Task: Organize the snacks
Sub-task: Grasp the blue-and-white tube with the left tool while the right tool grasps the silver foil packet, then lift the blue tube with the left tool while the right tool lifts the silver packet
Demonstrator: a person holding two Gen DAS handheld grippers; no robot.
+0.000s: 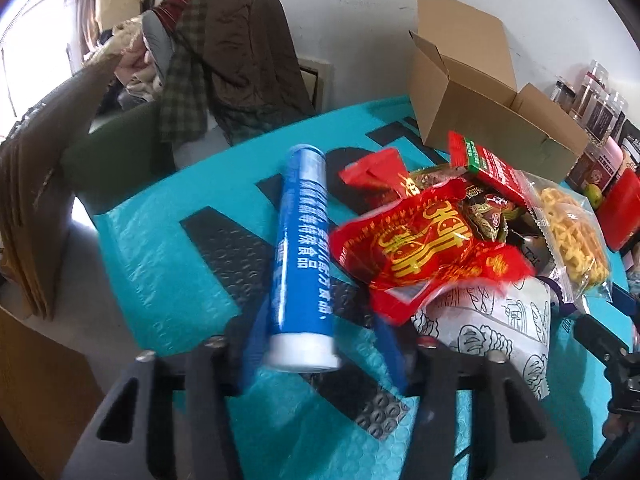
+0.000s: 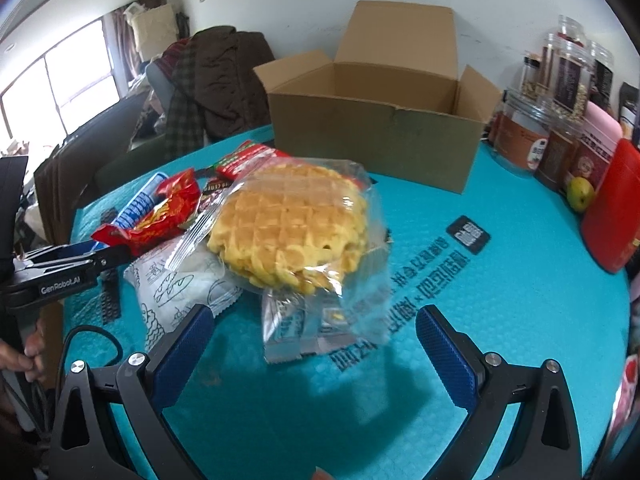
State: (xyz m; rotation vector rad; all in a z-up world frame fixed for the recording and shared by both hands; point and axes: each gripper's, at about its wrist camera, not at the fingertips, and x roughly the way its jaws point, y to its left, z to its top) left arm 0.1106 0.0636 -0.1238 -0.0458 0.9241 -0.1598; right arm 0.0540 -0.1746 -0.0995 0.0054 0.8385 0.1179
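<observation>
- Waffle bag [image 2: 304, 236] — clear, glossy, crinkled plastic.
- Red packet [image 1: 424, 252] — shiny foil.
- Blue tube [image 1: 300, 256] — smooth plastic.
- Box [image 2: 376, 136] — matt brown cardboard.
- Desk [image 2: 520, 300] cover: teal, dimpled.
</observation>
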